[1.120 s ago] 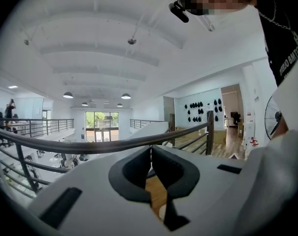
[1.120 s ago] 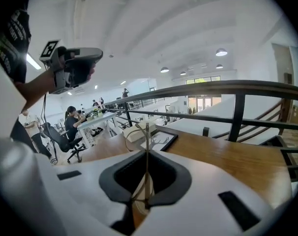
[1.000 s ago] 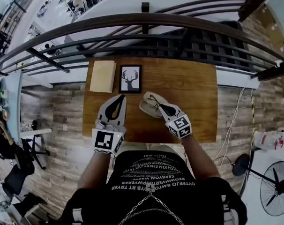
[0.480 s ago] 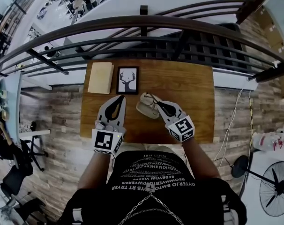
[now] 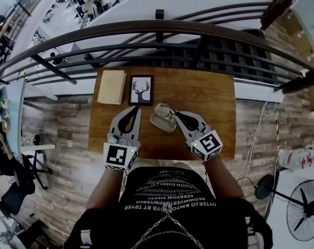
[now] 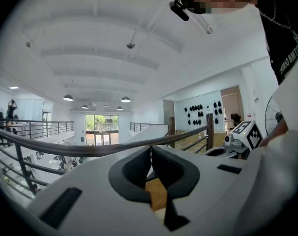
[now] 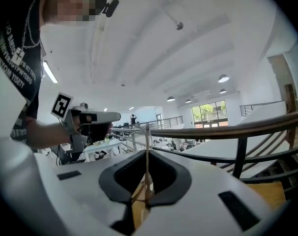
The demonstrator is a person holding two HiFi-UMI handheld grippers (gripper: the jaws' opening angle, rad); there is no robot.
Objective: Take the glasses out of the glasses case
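Note:
On the wooden table (image 5: 211, 105) lies the open beige glasses case (image 5: 161, 119). Just above its right end my right gripper (image 5: 176, 115) is shut on the thin wire-framed glasses (image 5: 169, 110), which hang lifted over the case. In the right gripper view a thin frame wire (image 7: 147, 134) sticks up from between the closed jaws of the right gripper (image 7: 147, 154). My left gripper (image 5: 133, 110) hovers to the left of the case, apart from it. In the left gripper view the jaws of the left gripper (image 6: 150, 149) meet with nothing between them.
A framed deer picture (image 5: 143, 89) and a beige pad (image 5: 111, 86) lie at the table's far left. A dark metal railing (image 5: 157, 31) runs just beyond the far edge. A floor fan (image 5: 302, 211) stands at the lower right.
My right gripper has risen with the glasses, drawing them up from the case. The case and the left gripper have stayed in place.

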